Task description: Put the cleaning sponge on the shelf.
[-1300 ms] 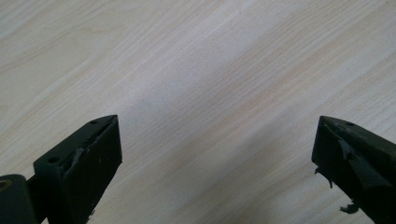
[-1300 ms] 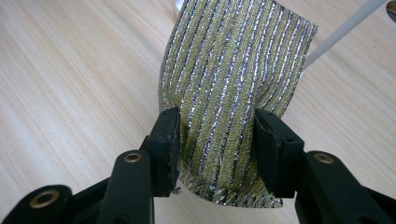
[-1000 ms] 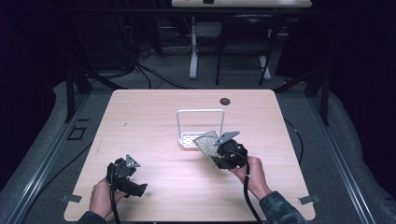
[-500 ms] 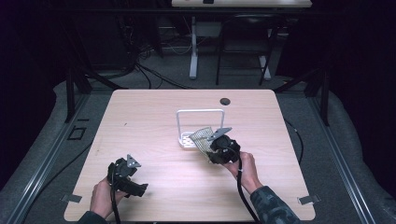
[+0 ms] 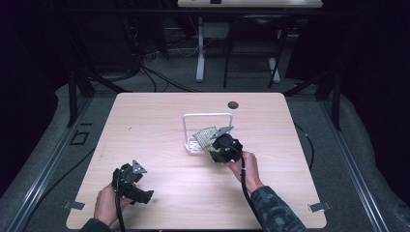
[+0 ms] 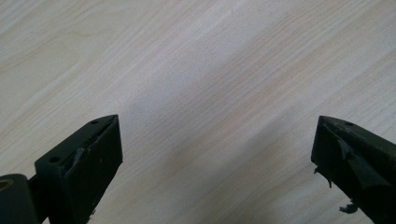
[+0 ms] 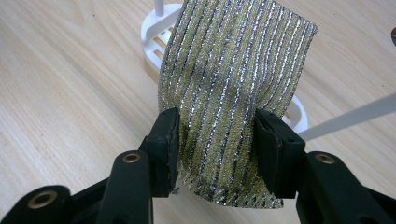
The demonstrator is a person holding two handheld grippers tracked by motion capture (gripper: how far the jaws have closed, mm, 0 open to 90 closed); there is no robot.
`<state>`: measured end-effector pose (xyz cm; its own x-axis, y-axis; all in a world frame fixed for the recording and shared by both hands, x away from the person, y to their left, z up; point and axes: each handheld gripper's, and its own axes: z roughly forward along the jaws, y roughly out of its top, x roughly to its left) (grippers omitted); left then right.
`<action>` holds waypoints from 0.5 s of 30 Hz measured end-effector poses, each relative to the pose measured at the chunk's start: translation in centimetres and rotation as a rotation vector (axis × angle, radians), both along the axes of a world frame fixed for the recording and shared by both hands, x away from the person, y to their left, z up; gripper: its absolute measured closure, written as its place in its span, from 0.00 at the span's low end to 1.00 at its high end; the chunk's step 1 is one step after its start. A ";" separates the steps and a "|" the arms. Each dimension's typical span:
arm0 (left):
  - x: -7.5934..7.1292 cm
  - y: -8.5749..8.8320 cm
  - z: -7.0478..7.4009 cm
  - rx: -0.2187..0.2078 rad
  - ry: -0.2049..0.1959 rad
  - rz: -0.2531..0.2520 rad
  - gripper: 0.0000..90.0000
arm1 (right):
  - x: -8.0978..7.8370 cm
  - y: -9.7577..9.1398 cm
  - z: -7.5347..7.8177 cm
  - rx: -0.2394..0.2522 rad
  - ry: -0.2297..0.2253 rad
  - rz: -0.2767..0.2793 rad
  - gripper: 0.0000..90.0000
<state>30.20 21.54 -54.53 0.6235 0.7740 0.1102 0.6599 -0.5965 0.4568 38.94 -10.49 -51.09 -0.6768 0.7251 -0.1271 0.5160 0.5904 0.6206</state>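
My right gripper (image 7: 215,140) is shut on a gold-and-silver striped sponge cloth (image 7: 233,84), which stands up between the jaws. In the high view this cloth (image 5: 205,136) hangs just above the white rack (image 5: 195,145), a slatted base with a tall white hoop handle (image 5: 208,116), near the table's middle. The right gripper (image 5: 216,146) sits at the rack's right edge. The rack's base (image 7: 154,35) shows behind the cloth in the right gripper view. My left gripper (image 5: 145,193) rests near the front left of the table, open (image 6: 215,163) over bare wood with nothing between its jaws.
The light wooden table (image 5: 145,125) has a dark round grommet (image 5: 233,104) near its far edge. Black cables and stand legs lie on the grey floor beyond the table. Another desk's legs (image 5: 199,53) stand farther back.
My right gripper has carried the striped cloth leftward and a little away from me, from the rack's right side to over its base. The left gripper has stayed put.
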 end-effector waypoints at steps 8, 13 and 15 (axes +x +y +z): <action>0.0 0.1 0.0 0.000 0.002 0.000 0.02 | 0.9 1.0 -0.6 -0.023 -0.005 -0.013 0.59; 0.0 0.0 0.0 0.003 0.002 0.000 0.02 | 1.3 1.5 -1.1 -0.034 -0.002 -0.021 0.58; 0.0 0.0 -0.1 0.003 0.003 0.001 0.02 | 1.6 1.7 -1.4 -0.038 0.004 -0.025 0.58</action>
